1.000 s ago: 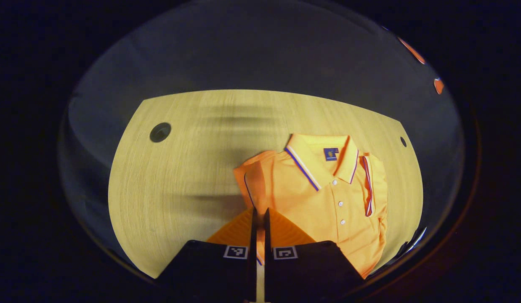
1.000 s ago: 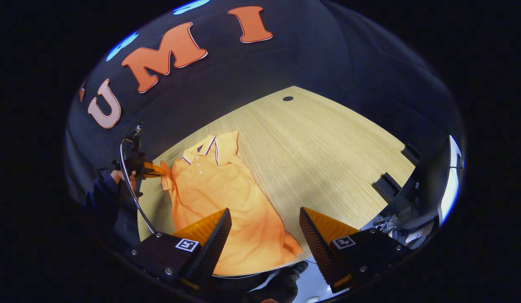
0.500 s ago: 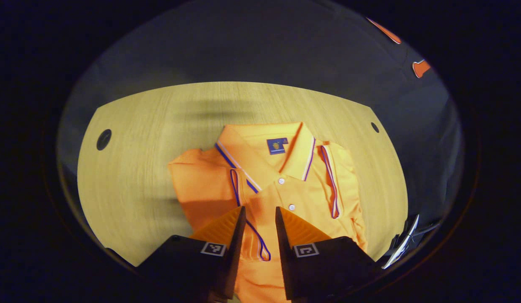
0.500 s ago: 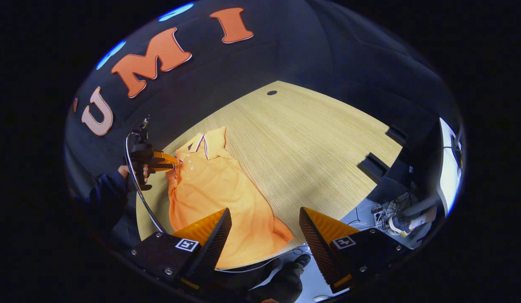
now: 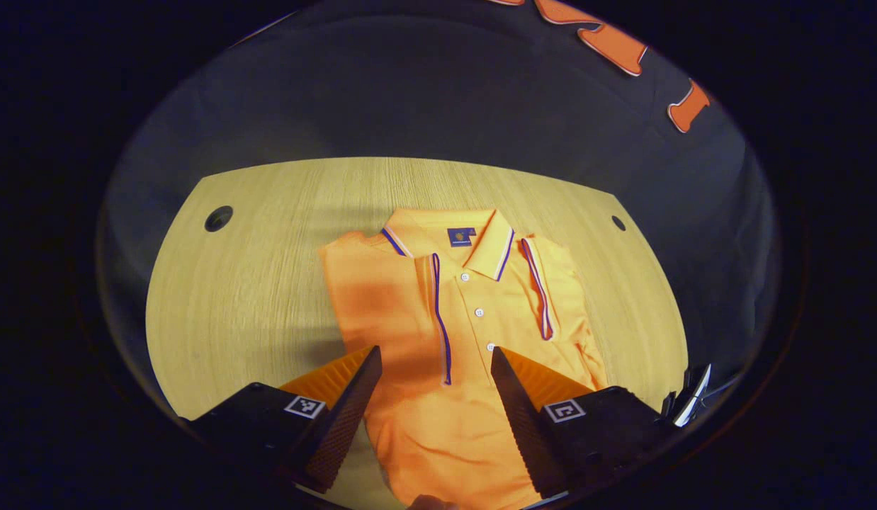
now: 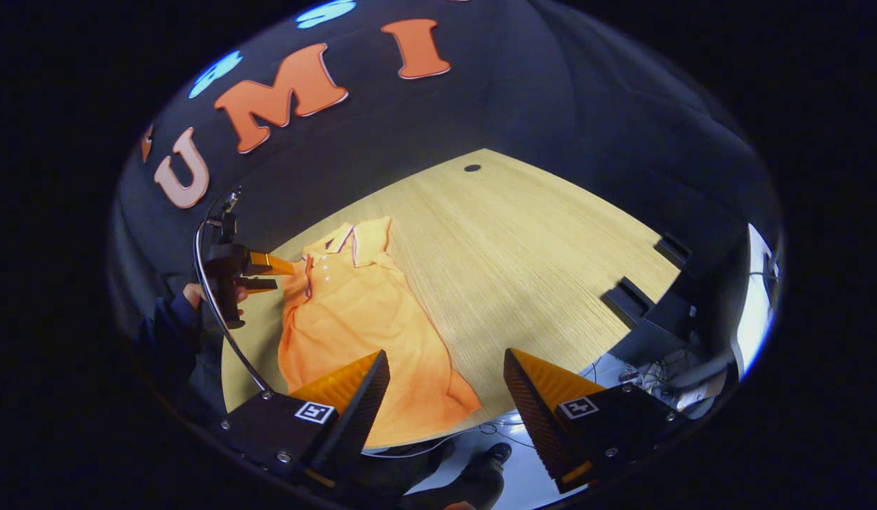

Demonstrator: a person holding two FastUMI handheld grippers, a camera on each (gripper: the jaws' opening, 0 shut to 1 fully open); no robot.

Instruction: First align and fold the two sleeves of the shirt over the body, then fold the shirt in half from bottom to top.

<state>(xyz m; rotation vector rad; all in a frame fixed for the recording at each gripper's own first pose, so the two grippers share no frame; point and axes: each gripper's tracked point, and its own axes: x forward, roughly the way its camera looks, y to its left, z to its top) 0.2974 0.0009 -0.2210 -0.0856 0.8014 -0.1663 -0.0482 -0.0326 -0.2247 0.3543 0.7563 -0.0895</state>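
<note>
From the left gripper view, my left gripper (image 5: 433,368) now stands spread wide above the orange shirt (image 5: 445,397) with nothing between its fingers; a second ago it was pinched on the sleeve, and half a second ago only slightly parted. That sleeve (image 5: 382,297) now lies flat over the shirt's body, its striped cuff running straight down beside the button placket, matching the other sleeve (image 5: 552,290) already folded in. The shirt lies collar away from me on the wooden table (image 5: 254,283). In the right gripper view, my right gripper (image 6: 445,382) hangs wide and empty over the shirt's hem, much as before.
</note>
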